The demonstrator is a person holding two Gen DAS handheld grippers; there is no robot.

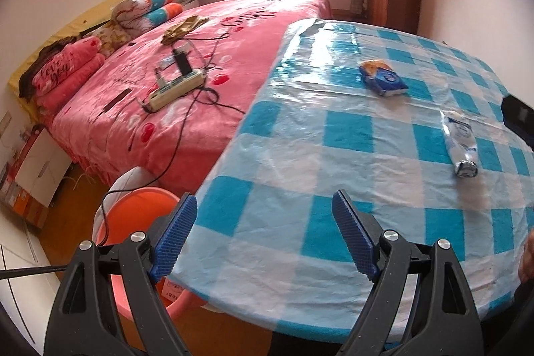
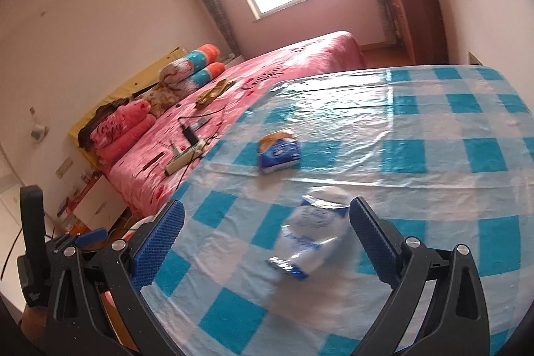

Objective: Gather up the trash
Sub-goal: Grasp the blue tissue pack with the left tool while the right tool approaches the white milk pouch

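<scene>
Crinkled white wrapper (image 2: 308,242) on glossy checked tablecloth (image 2: 434,155)

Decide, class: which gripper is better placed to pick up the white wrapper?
Right. The white wrapper lies just ahead of the open right gripper, while the left gripper hangs at the table's near edge, farther off.

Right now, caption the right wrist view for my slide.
Open right claw over crumpled white wrapper on checked table.
</scene>
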